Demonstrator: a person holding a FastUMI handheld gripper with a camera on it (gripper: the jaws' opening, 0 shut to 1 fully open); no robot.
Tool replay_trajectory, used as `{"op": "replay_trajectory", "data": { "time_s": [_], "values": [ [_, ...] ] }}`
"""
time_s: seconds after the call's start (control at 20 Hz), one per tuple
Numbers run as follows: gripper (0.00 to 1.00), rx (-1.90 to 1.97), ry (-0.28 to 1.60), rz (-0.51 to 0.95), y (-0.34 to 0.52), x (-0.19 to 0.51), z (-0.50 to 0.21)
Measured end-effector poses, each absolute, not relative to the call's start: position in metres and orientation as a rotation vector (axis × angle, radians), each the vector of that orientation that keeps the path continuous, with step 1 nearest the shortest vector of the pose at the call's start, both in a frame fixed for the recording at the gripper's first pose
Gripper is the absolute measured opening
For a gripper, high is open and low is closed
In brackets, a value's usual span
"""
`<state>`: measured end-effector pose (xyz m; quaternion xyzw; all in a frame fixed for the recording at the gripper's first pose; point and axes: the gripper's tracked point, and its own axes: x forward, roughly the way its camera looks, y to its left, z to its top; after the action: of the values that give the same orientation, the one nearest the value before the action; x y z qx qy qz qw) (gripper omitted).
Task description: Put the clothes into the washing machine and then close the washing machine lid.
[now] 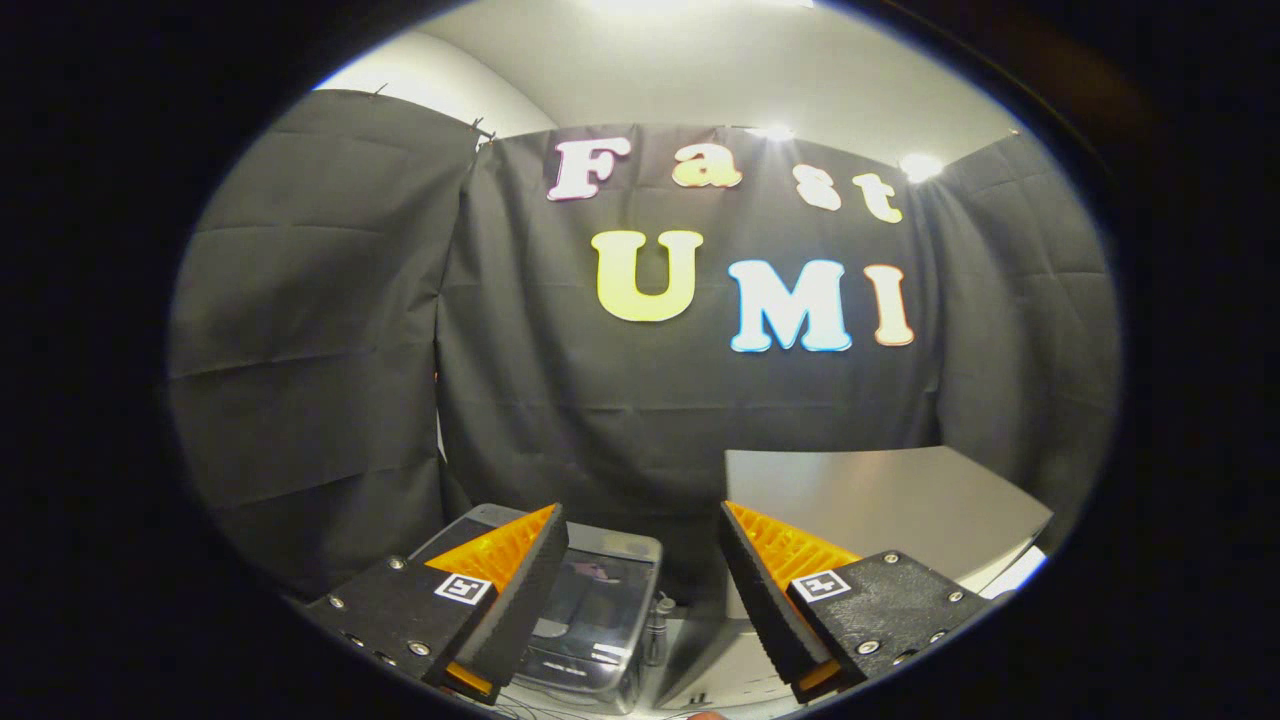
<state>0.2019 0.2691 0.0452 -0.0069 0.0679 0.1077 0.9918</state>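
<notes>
The washing machine (590, 610) sits low, just beyond the left finger, its see-through lid apparently down. The gripper (643, 590) is spread wide and holds nothing, probably readied for a grab. Beyond the right finger stands a grey table (900, 500). Clothes can't be made out.

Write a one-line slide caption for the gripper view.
Open gripper held high, empty, above a small washing machine beside a grey table.

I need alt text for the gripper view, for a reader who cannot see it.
The gripper is open and holds nothing, raised toward the black cloth wall. Below, beyond the fingers, sits a small washing machine with a see-through lid, and a grey table stands to its right.
</notes>
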Motion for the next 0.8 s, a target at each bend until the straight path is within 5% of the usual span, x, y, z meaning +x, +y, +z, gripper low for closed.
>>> {"op": "replay_trajectory", "data": {
  "time_s": [0.8],
  "values": [
    [0.93, 0.004, 0.077, 0.030, 0.069, 0.056, 0.056]
  ]
}}
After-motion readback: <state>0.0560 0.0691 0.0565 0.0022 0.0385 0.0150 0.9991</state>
